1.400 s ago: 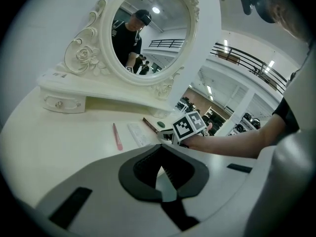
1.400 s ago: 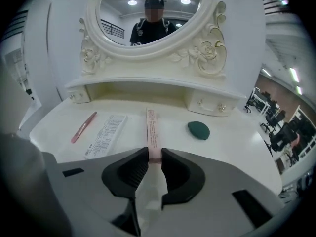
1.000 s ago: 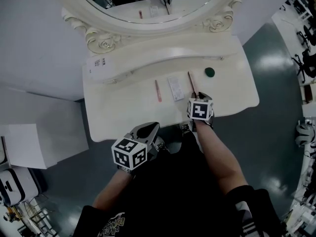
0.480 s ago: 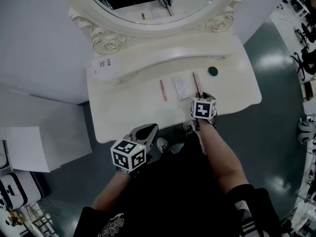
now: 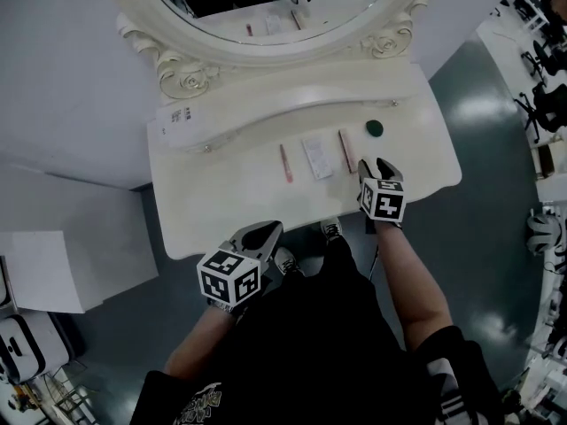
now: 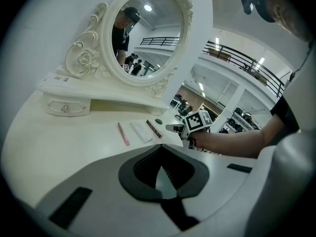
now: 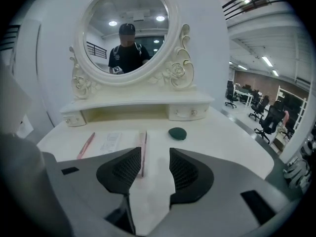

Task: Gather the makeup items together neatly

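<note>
Checking print first: the small white sticker label (image 5: 177, 113) on the raised shelf at the left of the cream-white carved vanity table (image 5: 221, 197) carried black lines, too small to read. Faint grey print on the flat white rectangular packet (image 5: 316, 158) was unreadable too. The only other markings were the black-and-white square codes on each gripper's cube

Items sat in a row on the glossy tabletop in front of the shelf:
- slim pink pencil-like stick (image 5: 285, 162), leftmost
- packet, near it
- long flat dusty-pink stick (image 5: 346, 150), just beside the packet and roughly parallel
- small dark green rounded piece (image 5: 375, 128), near that stick's far end but apart from it, to the right

At the back stood the oval mirror (image 5: 337, 3) in a scrolled frame with moulded rosettes. A small knobbed drawer (image 7: 187, 112) sat under the shelf

Over the table's front right, the right gripper (image 5: 383, 165) hovered just right of the flat stick's near end. Its jaws had just been opening and stood well apart, ribbed dark pads bare, nothing between them. The stick lay on the table past the left pad, not gripped

Off the table's front edge, the left gripper (image 5: 276, 227) hung well apart from the items, pad tips together, nothing in them
</note>
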### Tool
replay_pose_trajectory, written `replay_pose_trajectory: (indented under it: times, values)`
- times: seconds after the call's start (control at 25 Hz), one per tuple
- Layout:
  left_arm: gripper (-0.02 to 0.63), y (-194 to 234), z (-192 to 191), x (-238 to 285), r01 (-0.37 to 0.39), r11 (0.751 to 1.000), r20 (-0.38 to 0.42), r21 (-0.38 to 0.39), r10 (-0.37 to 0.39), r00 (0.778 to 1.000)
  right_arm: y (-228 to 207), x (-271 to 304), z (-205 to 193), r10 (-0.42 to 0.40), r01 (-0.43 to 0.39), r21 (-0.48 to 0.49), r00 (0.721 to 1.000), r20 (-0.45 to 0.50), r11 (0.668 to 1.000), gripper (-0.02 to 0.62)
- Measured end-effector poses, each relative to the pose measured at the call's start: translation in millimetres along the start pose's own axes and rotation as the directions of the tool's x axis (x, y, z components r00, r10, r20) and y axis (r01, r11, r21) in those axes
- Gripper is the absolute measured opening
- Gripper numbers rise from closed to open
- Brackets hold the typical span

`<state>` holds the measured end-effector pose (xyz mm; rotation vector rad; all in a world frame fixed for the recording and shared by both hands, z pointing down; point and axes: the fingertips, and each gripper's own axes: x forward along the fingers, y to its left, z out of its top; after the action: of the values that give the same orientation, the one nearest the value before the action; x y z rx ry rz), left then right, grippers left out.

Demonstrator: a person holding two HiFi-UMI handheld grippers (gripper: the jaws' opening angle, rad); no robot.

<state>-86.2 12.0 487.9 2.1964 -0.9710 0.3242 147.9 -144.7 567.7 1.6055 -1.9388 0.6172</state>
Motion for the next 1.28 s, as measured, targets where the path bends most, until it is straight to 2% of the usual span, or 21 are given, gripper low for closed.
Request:
replay_pose_trajectory:
  times: [0.28, 0.48, 0.68, 0.76, 0.8, 0.88, 1.04, 1.28]
  values:
    - [0.008, -7, 6, 22, -0.011, 1.0, 0.004, -0.029, 0.011, 1.0, -51, 35, 15, 0.07, -0.082, -0.174, 0.995, -0.075, 0.981, 0.193]
    - [0.008, -10, 10, 41, -0.048, 0.997, 0.0, -0.059, 0.048, 0.999, -56, 67, 28, 0.142, -0.178, -0.294, 0.98, -0.141, 0.939, 0.193]
    - [0.008, -15, 18, 62, -0.081, 0.993, -0.002, -0.083, 0.082, 0.997, -47, 93, 30, 0.201, -0.269, -0.389, 0.957, -0.207, 0.881, 0.192]
    - [0.008, -16, 19, 69, -0.093, 0.991, -0.001, -0.094, 0.093, 0.996, -51, 101, 28, 0.192, -0.271, -0.388, 0.954, -0.23, 0.881, 0.163]
    - [0.008, -16, 20, 73, -0.098, 0.99, -0.001, -0.1, 0.099, 0.995, -54, 104, 27, 0.184, -0.265, -0.381, 0.954, -0.236, 0.886, 0.112]
    - [0.008, -16, 19, 79, -0.107, 0.988, 0.0, -0.114, 0.107, 0.994, -60, 107, 25, 0.18, -0.255, -0.352, 0.956, -0.231, 0.901, 0.055]
    - [0.008, -18, 19, 89, -0.105, 0.986, 0.001, -0.126, 0.106, 0.994, -61, 104, 26, 0.197, -0.253, -0.302, 0.959, -0.204, 0.919, 0.04]
    - [0.008, -23, 25, 97, -0.075, 0.992, 0.0, -0.102, 0.075, 0.997, -49, 78, 28, 0.213, -0.252, -0.25, 0.962, -0.173, 0.935, 0.037]
